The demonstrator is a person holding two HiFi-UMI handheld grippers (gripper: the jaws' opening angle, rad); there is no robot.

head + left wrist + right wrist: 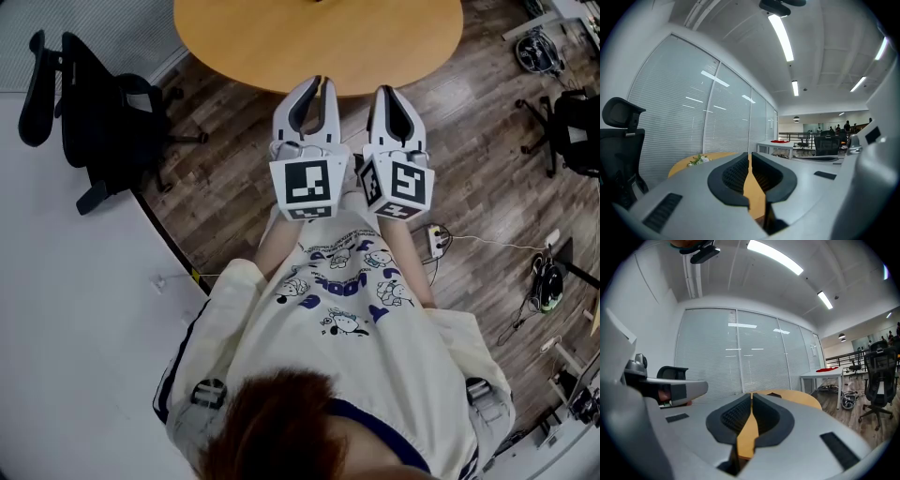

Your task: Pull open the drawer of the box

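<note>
jaws pressed together and empty on both the left gripper (316,86) and right gripper (389,92), held side by side at the round table (281,47) edge; a dark shape (774,394) on it is too hidden to name

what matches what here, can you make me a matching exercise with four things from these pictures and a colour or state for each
Things:
1. round table
2. office chair
3. left gripper
4. shirt

Colour or state:
A. black, at the head view's left
B. jaws together, nothing held
C. pale, with cartoon prints
D. tan wood top

Pairs: 1-D, 2-A, 3-B, 4-C
</note>
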